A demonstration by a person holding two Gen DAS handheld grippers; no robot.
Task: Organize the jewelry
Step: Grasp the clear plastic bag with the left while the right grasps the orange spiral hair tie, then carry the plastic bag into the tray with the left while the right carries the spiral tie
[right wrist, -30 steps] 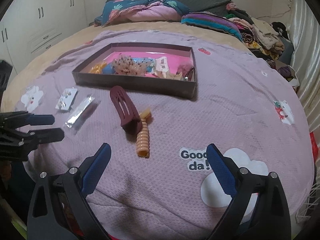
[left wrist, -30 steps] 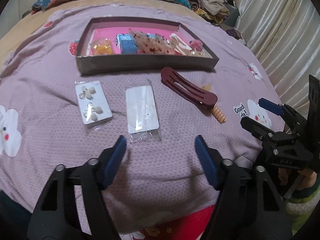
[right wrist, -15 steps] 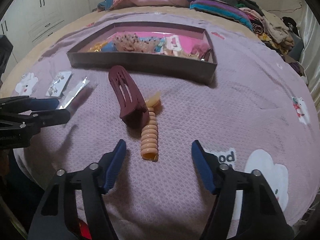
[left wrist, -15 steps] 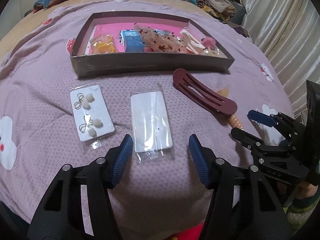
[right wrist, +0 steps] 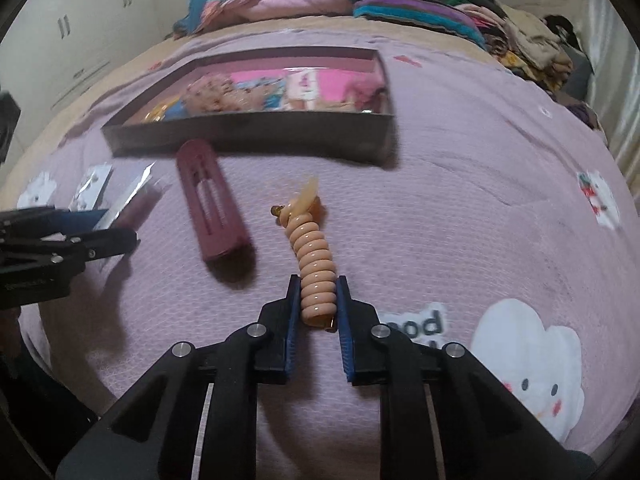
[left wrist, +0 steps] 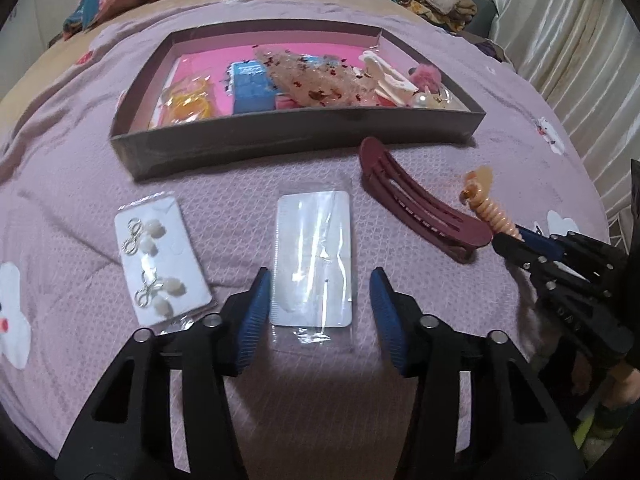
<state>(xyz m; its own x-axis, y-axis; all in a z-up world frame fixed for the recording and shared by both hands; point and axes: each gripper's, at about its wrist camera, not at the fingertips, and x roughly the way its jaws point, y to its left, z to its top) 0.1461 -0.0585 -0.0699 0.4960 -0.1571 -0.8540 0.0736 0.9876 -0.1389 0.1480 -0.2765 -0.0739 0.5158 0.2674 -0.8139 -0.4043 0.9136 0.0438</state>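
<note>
Right gripper: clenched on the near end of the peach spiral hair tie, which lies on the bed's purple blanket, just beside the maroon hair clip. Left gripper: released, jaws apart on either side of the clear-bagged white card. The earring card lies to its left. The jewelry box sits beyond, holding assorted accessories.

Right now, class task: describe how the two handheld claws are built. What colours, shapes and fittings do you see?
Both match. The left claw has two matte black plastic arms with triangular cut-outs, round silver bolt heads at the joints, and ribbed blue pads lining the inner faces of its fingers. The right claw shows the same black frame, silver bolts and blue pads. No cables or sleeves are visible.
</note>
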